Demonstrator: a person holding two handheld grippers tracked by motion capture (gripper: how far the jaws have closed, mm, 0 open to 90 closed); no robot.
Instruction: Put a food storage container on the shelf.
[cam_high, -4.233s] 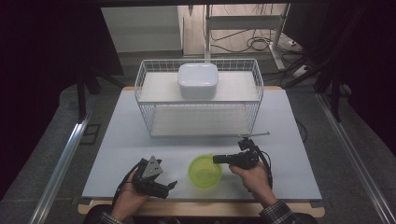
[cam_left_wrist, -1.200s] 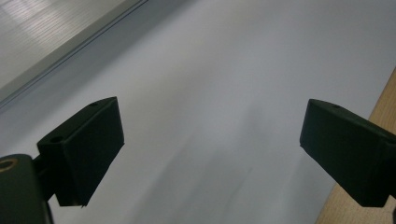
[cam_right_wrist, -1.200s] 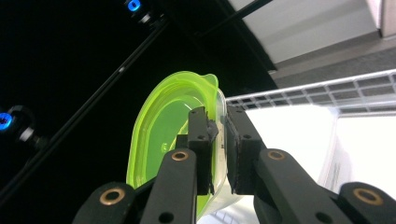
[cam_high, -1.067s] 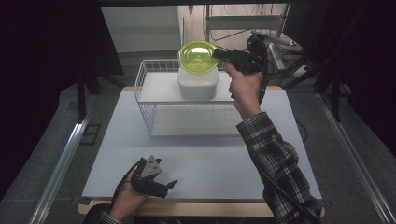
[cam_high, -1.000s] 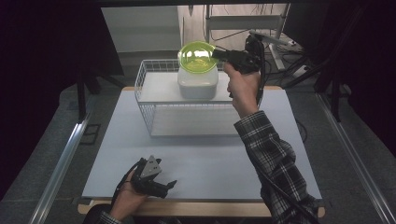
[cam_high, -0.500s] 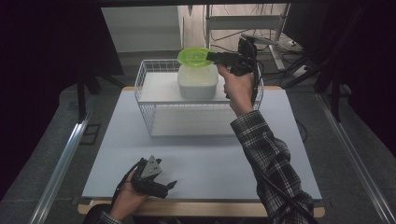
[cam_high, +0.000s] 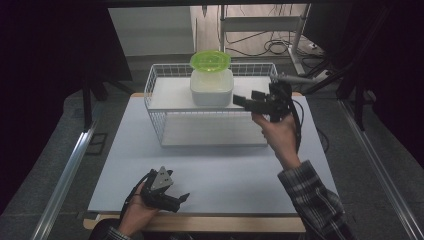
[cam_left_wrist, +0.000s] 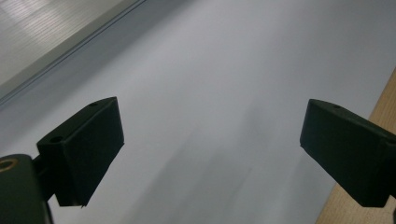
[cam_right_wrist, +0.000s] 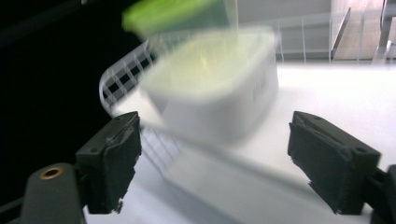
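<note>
A lime-green bowl (cam_high: 210, 60) rests on top of a white lidded container (cam_high: 212, 89), which stands on the upper shelf of a white wire rack (cam_high: 165, 107). My right gripper (cam_high: 239, 101) hovers just right of the container, level with it and apart from it. Its jaws have just been opening and nothing is between them. In the right gripper view the blurred bowl (cam_right_wrist: 173, 14) and container (cam_right_wrist: 219, 98) lie ahead of the open gripper (cam_right_wrist: 215, 126). My left gripper (cam_high: 182, 200) rests open near the table's front edge, over the bare mat (cam_left_wrist: 211, 126).
The rack stands at the back of a pale grey mat (cam_high: 225, 170) on a wooden table. A wooden strip (cam_left_wrist: 373, 116) runs along the mat's edge. Behind the table are a metal shelf frame (cam_high: 260, 22) and floor cables. Dark surroundings flank both sides.
The right gripper has let go of the green bowl, leaving it on the white container, and has drawn back down and to the right with its jaws open. The left hand has stayed put.
</note>
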